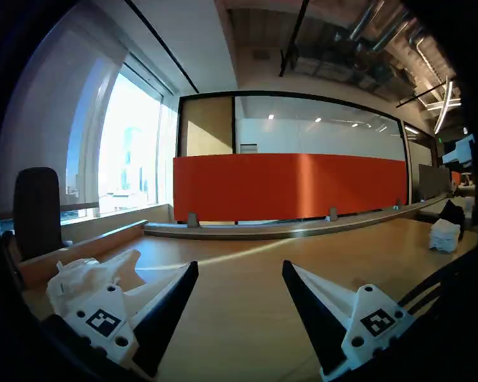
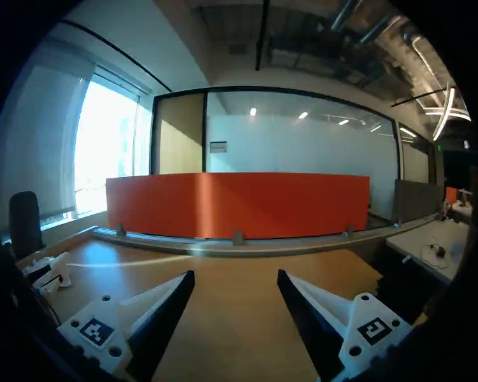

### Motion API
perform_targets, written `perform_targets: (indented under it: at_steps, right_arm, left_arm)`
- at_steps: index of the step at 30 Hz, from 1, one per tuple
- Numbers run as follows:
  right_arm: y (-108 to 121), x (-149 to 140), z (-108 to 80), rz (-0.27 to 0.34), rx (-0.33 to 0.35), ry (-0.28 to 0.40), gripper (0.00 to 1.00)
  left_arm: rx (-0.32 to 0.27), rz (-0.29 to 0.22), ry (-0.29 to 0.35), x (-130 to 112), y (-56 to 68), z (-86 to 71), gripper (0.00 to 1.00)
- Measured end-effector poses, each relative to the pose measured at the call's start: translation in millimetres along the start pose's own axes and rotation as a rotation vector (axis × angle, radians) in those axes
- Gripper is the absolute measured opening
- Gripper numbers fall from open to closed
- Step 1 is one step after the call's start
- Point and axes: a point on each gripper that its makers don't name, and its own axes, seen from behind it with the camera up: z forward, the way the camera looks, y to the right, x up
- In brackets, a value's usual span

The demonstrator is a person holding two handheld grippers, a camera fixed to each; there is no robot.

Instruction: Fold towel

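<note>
The left gripper [image 1: 239,263] and right gripper [image 2: 236,272] are both spread wide, holding nothing above the wooden tabletop [image 1: 252,312]. A crumpled white towel [image 1: 79,277] lies at the tabletop's left edge, just beside the left gripper. Another white bundle [image 1: 444,235] sits near the right edge.

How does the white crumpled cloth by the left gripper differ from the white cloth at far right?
The near white crumpled cloth sprawls, flap raised; the far white cloth is tightly bundled. The near cloth lies by the left gripper, the far cloth by a dark object. Both sit on the wooden table.
</note>
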Motion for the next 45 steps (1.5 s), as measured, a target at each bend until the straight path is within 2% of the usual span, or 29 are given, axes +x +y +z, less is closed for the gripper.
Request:
perform_targets:
  at_steps: [17,36,45]
  right_arm:
    - [0.4,-7.5,0.8,-0.006,-0.002,0.004,1.0]
    - [2.7,-4.4,2.2,-0.01,0.007,0.011,1.0]
    - [12.5,4.3,4.5,-0.017,-0.007,0.044,1.0]
  left_arm:
    - [0.001,-0.026,0.004,-13.8,-4.2,1.4,0.98]
    - [-0.006,-0.013,-0.008,-18.5,-2.6,4.6,0.98]
    - [-0.011,-0.012,-0.01,-20.1,-1.2,5.5,0.98]
